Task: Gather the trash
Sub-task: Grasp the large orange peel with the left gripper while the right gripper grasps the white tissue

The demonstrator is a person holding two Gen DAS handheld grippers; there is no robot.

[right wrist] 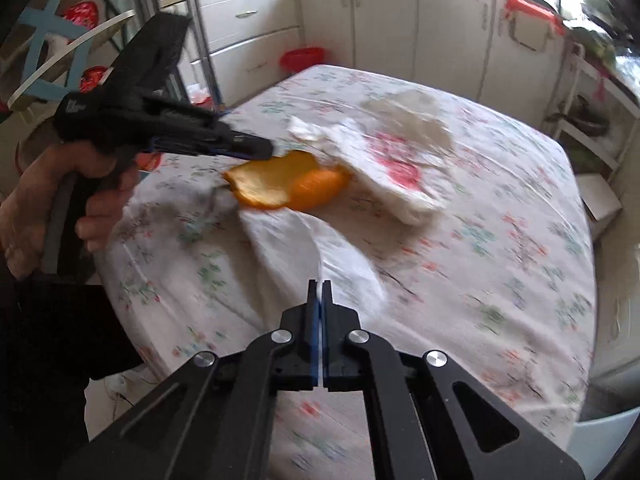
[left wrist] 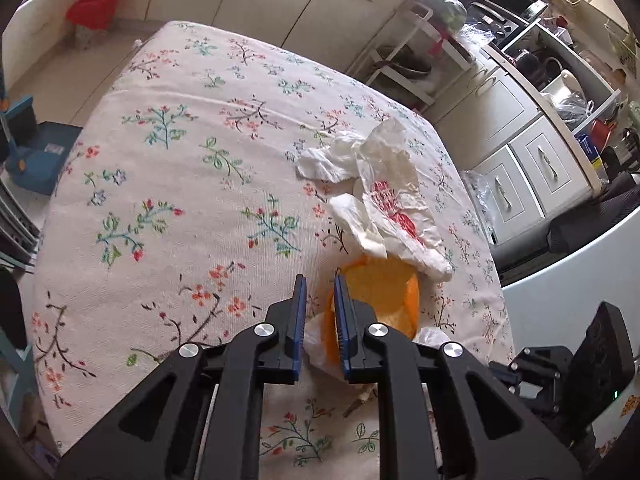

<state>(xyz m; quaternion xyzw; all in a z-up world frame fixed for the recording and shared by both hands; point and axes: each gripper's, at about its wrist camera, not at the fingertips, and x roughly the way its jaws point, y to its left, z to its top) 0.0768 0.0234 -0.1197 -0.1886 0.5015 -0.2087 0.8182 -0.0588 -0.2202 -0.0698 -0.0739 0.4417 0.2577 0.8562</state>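
Far left in the right wrist view, a person's hand point(right wrist: 60, 208) grips the handle of the left hand-held gripper point(left wrist: 320, 280). It points down at the counter point(left wrist: 180, 208), which is covered by a floral cream tablecloth. Its jaws are released, only narrowly apart. The rim of the curled orange fruit peel point(left wrist: 384, 296) touches the inner face of the right-side pad, and the other pad is clear of it. The peel sits near the counter's front edge, partly on a thin translucent white plastic bag point(right wrist: 304, 248) spread flat there. In the centre, the right hand-held gripper point(right wrist: 320, 284) is clenched, with a sliver of that white bag pinched between its blue pads. This view is motion-blurred.

Right of the peel, and touching it, is a crumpled white plastic bag with red print point(left wrist: 400, 204). Crumpled white tissue point(left wrist: 328, 160) lies against its far side. All the trash is on the counter's right half. White kitchen cabinets point(left wrist: 520, 168) stand beyond the right edge.
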